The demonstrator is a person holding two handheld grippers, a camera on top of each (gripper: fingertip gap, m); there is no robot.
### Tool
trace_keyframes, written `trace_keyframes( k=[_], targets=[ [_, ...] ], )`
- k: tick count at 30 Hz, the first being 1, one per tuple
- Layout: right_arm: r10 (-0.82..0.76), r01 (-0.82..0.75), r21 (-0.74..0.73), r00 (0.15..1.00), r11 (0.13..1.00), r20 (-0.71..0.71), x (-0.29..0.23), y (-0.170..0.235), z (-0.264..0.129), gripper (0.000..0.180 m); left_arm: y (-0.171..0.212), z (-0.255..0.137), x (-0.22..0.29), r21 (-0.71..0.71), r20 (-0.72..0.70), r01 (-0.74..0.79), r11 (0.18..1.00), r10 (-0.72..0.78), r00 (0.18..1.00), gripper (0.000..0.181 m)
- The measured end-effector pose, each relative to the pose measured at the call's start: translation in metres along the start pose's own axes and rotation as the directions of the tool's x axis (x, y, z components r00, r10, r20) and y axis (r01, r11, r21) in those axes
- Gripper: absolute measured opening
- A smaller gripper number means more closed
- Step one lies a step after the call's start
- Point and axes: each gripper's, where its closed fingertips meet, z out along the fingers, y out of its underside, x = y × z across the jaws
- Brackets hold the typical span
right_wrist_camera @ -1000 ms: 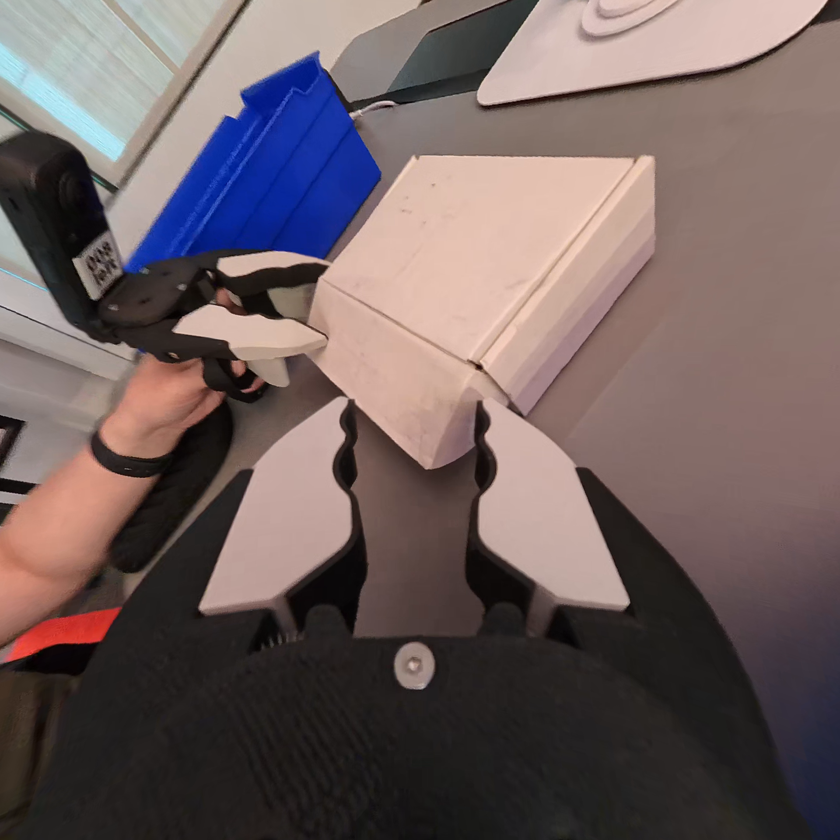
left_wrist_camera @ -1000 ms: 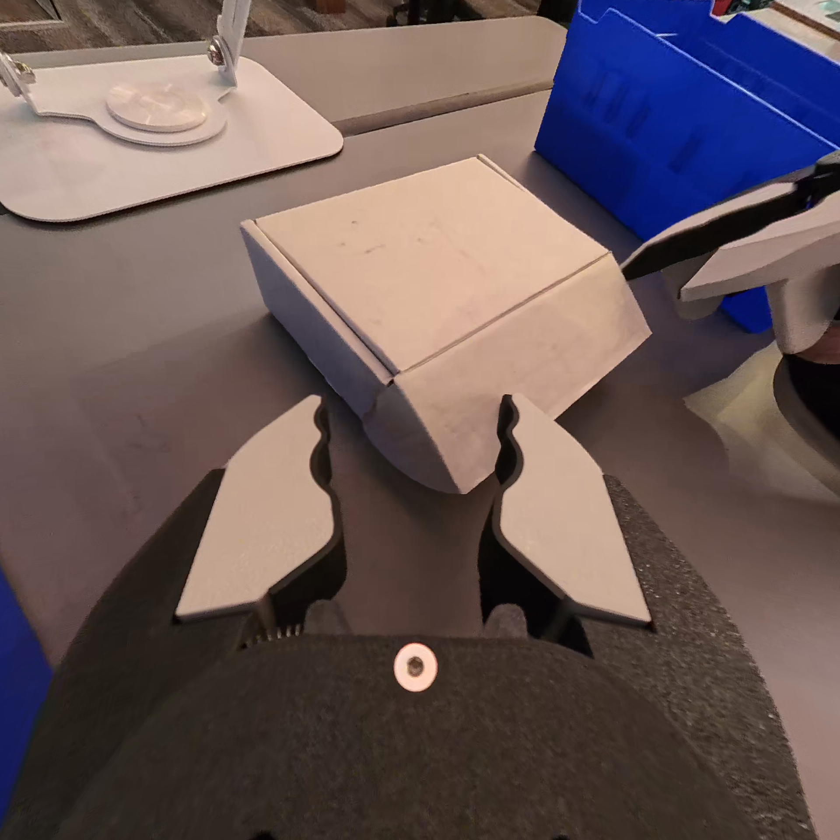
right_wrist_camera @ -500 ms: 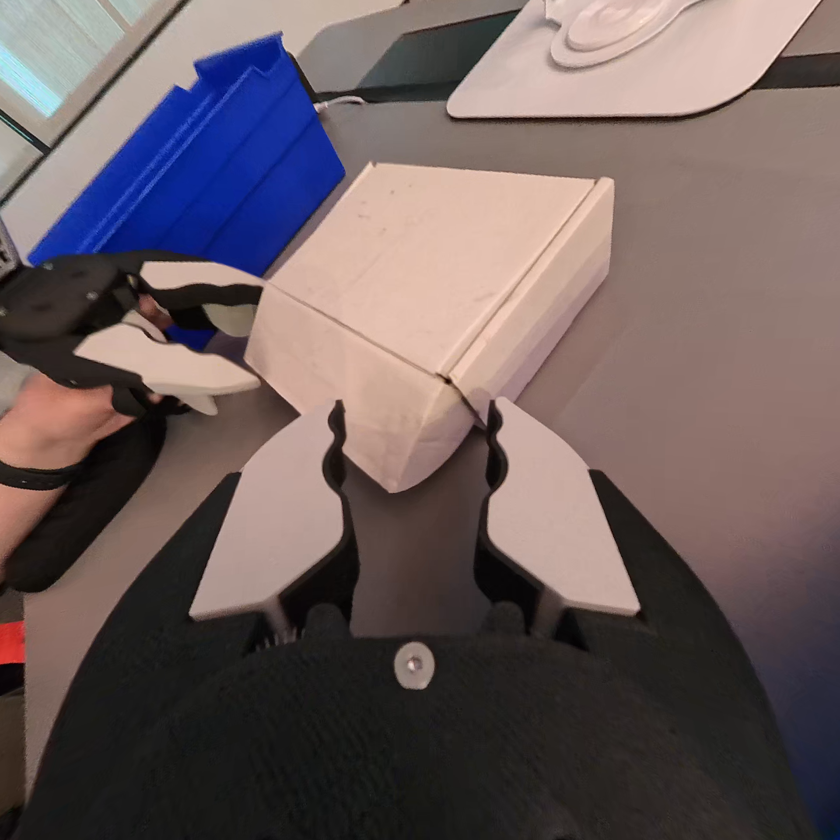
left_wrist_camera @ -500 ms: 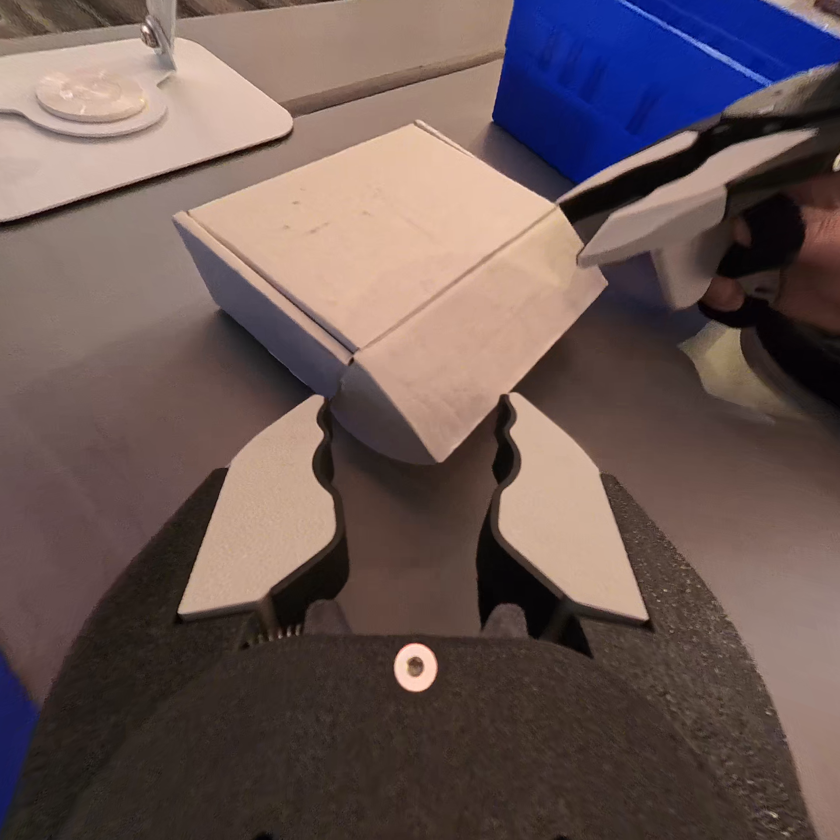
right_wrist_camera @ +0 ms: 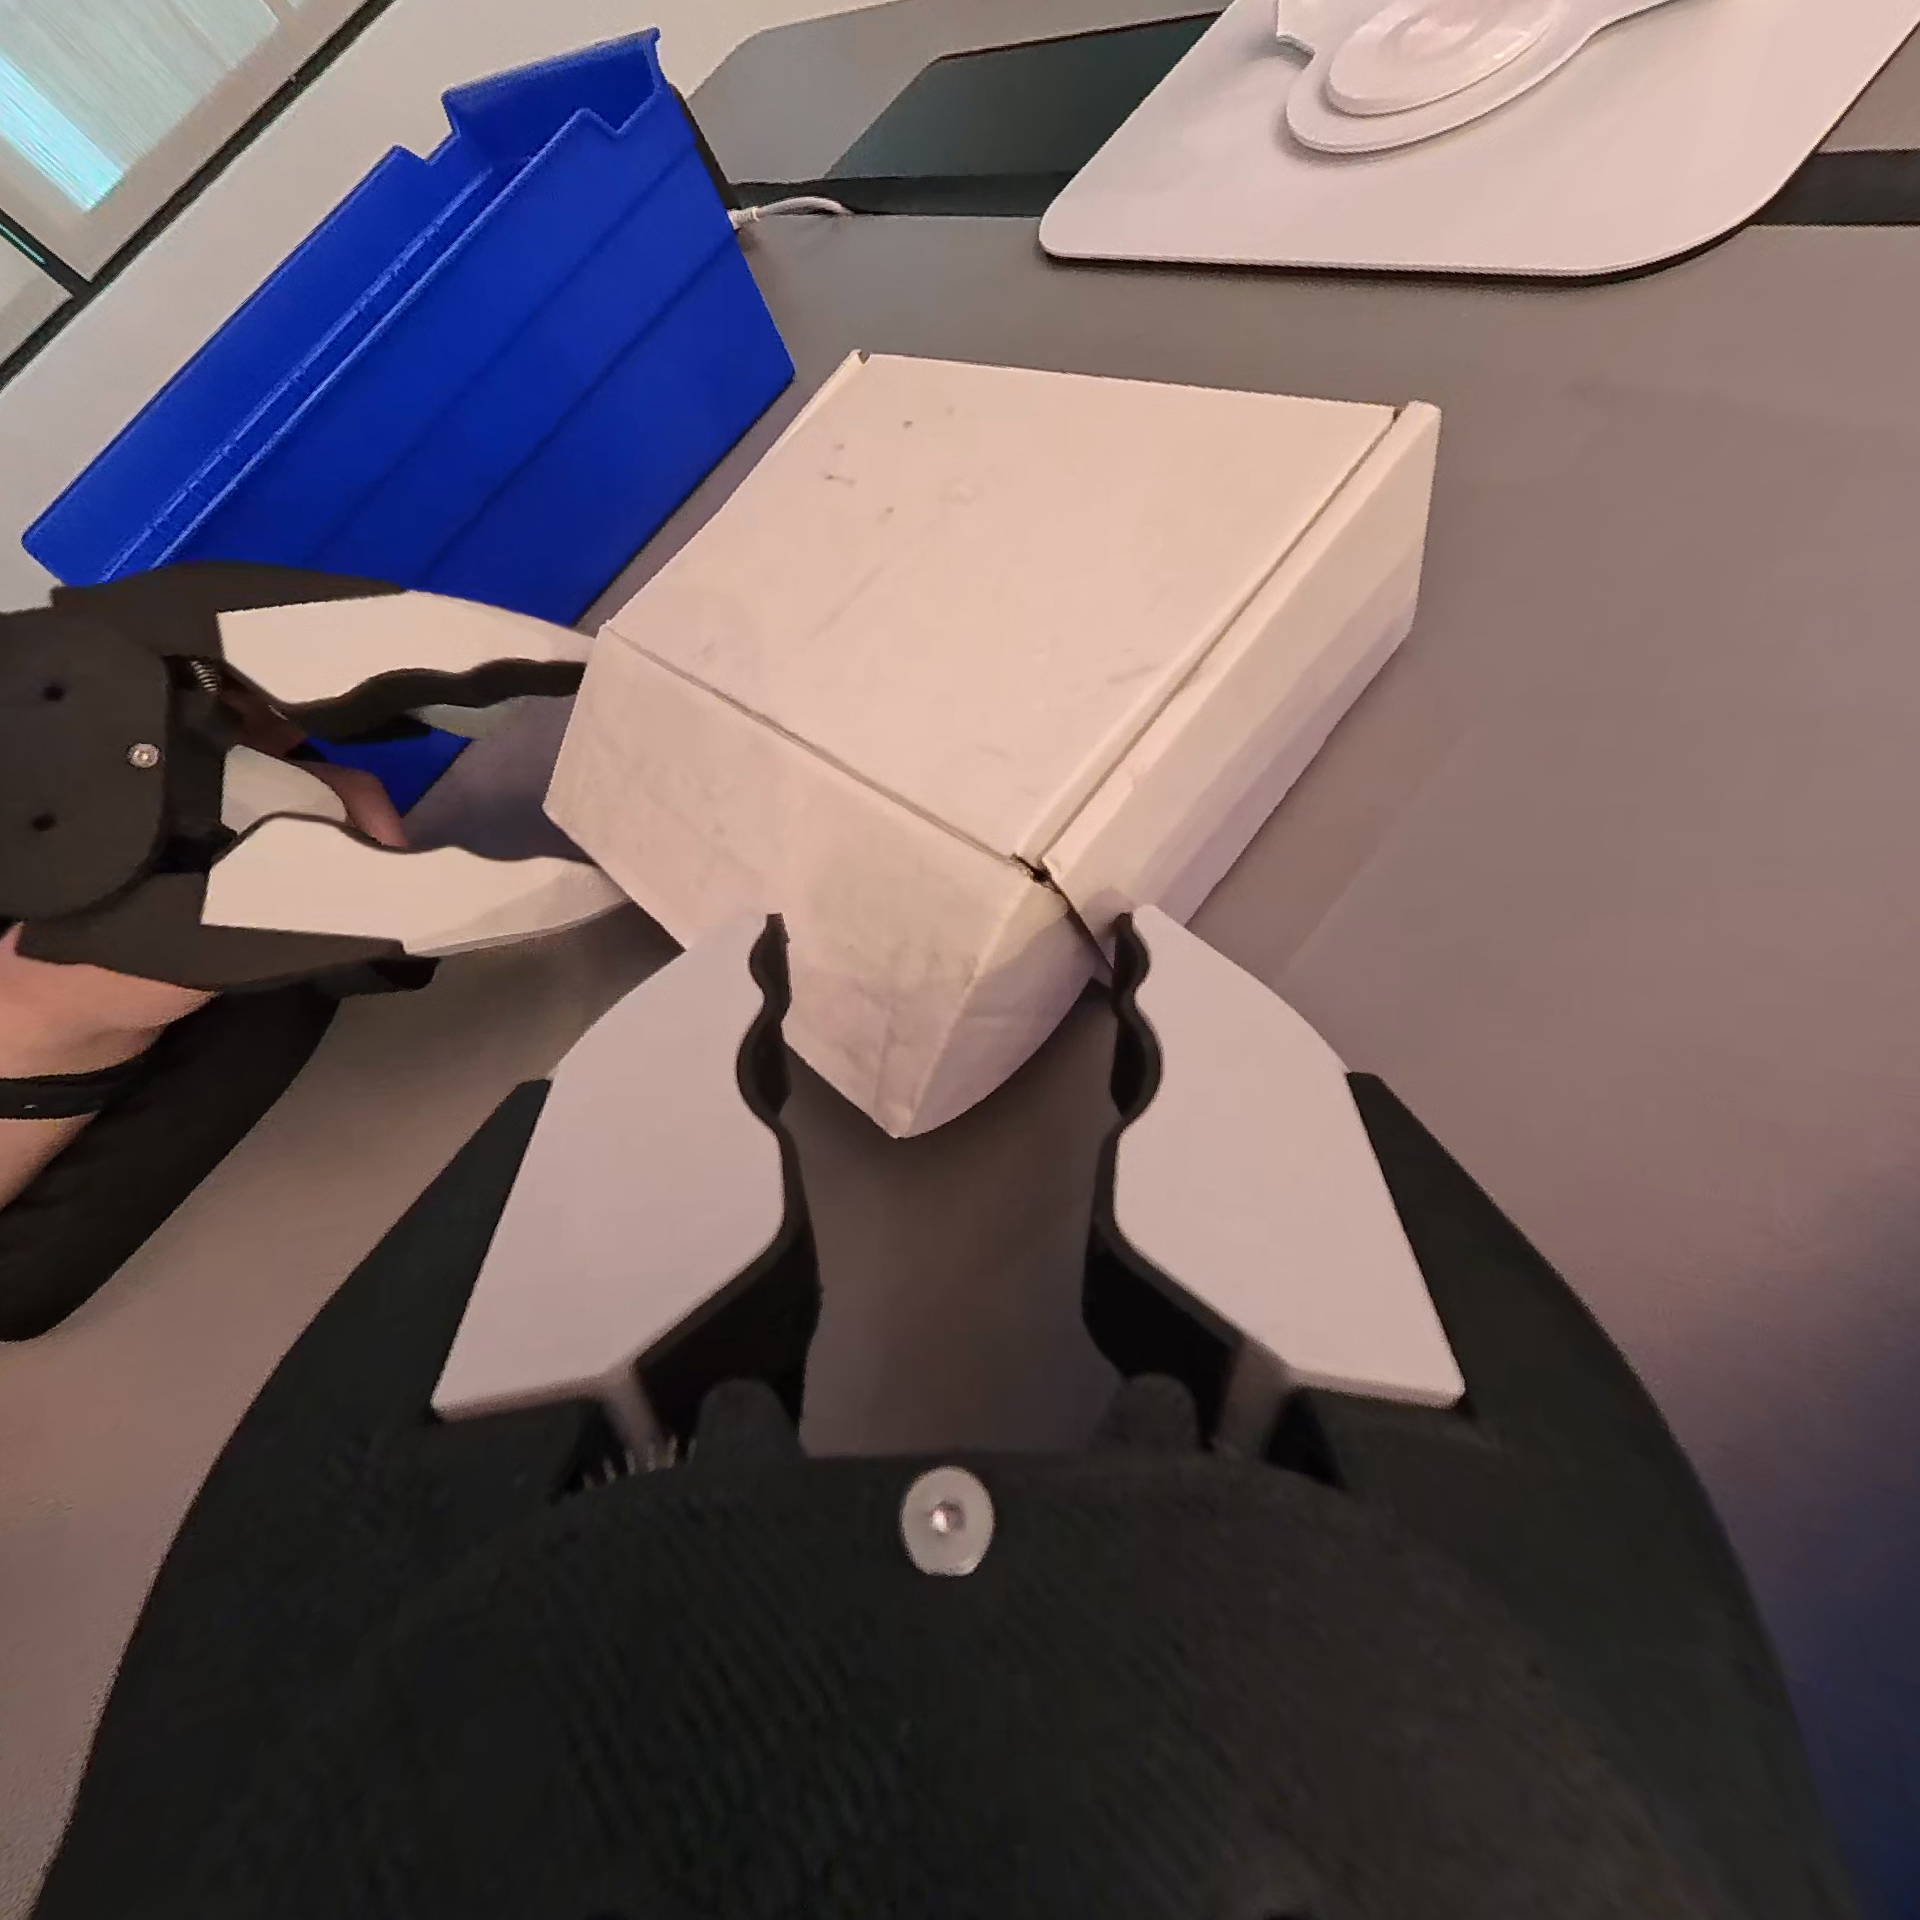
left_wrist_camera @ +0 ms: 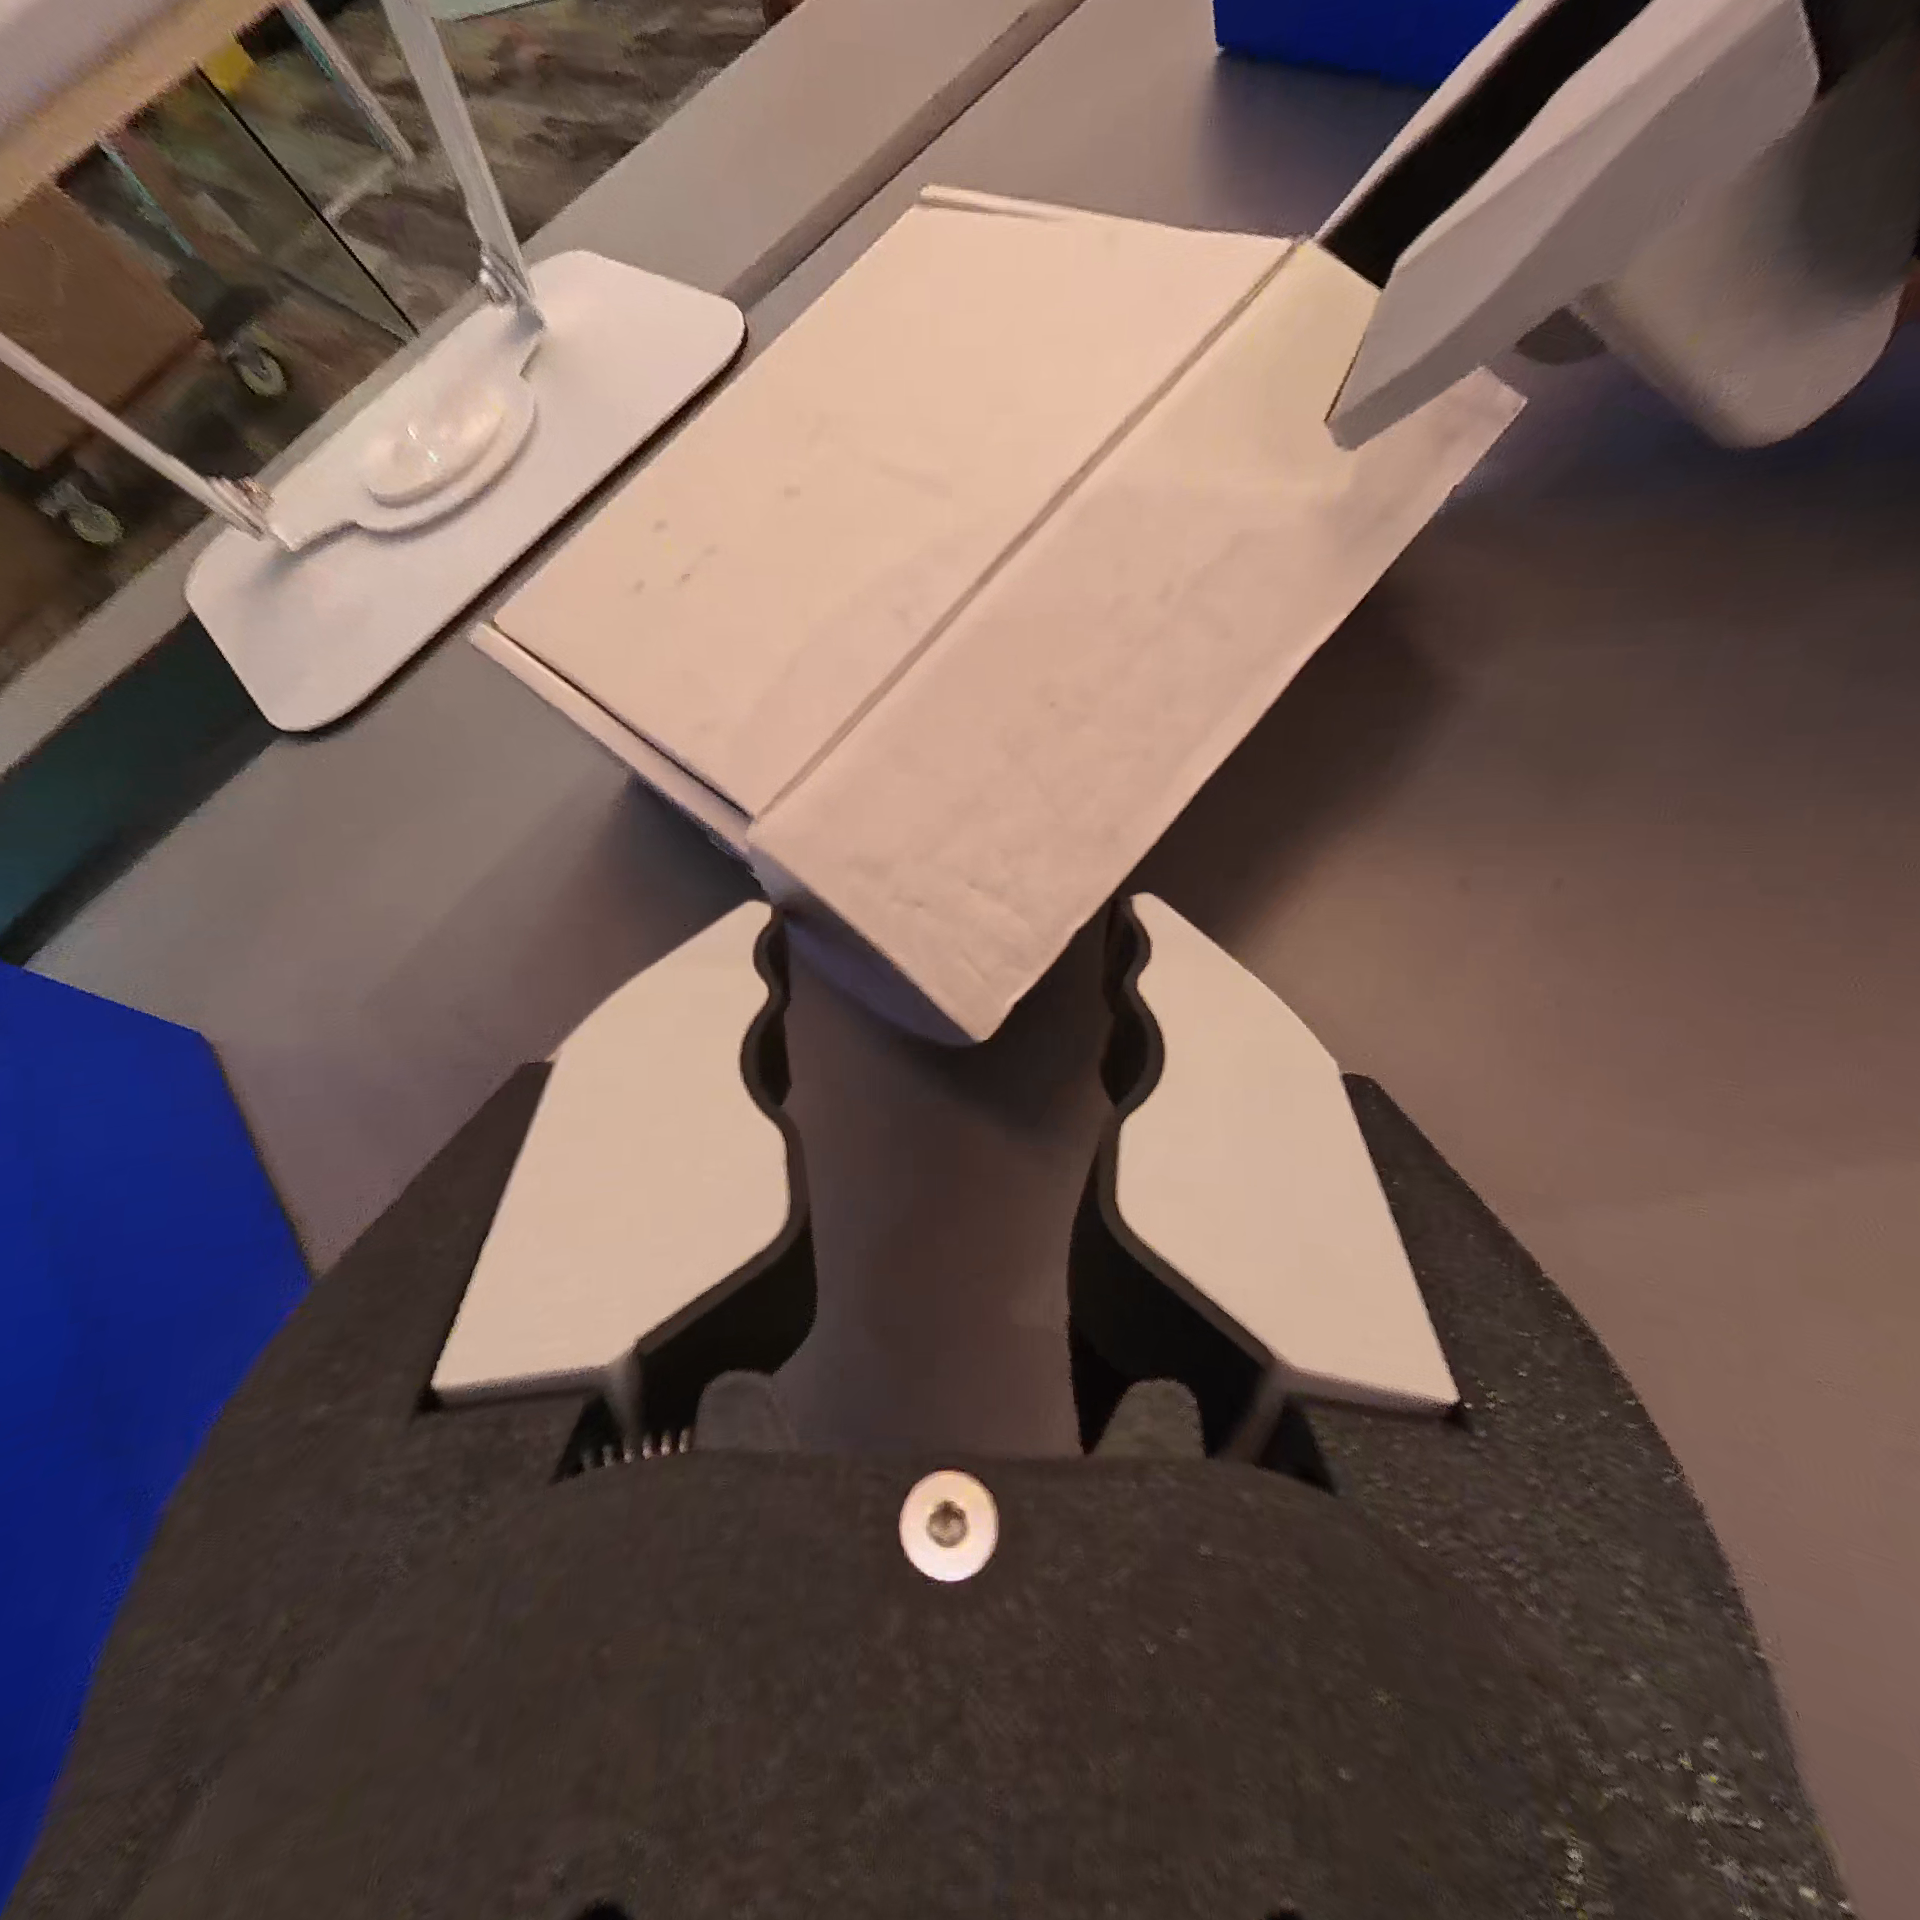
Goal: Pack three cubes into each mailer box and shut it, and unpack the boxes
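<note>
Closed white cardboard mailer box (right_wrist_camera: 997, 644), contents hidden, on grey tabletop (right_wrist_camera: 1610, 883). Left gripper (left_wrist_camera: 943, 914) and right gripper (right_wrist_camera: 948, 925), both spread wide, each straddle 1 front corner. Blue plastic bin (right_wrist_camera: 436, 343) just beside.

Your mailer box (right_wrist_camera: 997, 644) is matt white cardboard — faintly scuffed. The bin (right_wrist_camera: 436, 364) looks like smooth blue plastic; the table (right_wrist_camera: 1610, 831) is matt grey.

A big dark grey table (right_wrist_camera: 1558, 727) is seen, lit by soft warm light. A bright window (right_wrist_camera: 62, 135) is seen far off at the top left. A patterned floor (left_wrist_camera: 582, 114) is seen past the table's edge.
</note>
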Motion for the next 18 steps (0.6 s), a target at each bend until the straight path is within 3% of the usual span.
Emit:
trace_keyframes(
  k=[1, 10, 13, 18],
  targets=[
    [0.0, 0.0, -0.003, 1.0, 1.0, -0.002, 0.0, 0.0, 0.0, 0.061, 0.003, 0.001, 0.0, -0.013, -0.015, 0.029, 0.999, -0.029, 0.999, 0.056],
    [0.003, -0.003, -0.008, 1.0, 1.0, -0.005, 0.0, 0.001, 0.0, 0.063, 0.007, 0.004, 0.005, -0.045, -0.131, 0.131, 0.99, -0.136, 0.982, 0.05],
    [0.004, -0.004, -0.011, 1.0, 1.0, -0.015, 0.0, 0.001, -0.002, 0.064, 0.005, -0.003, 0.015, -0.042, -0.186, 0.138, 0.99, -0.144, 0.972, 0.038],
    [0.029, -0.029, -0.019, 1.0, 0.999, 0.001, -0.003, 0.003, -0.002, 0.064, 0.006, -0.004, 0.007, -0.038, -0.124, 0.122, 0.992, -0.126, 0.984, 0.037]
  ],
)
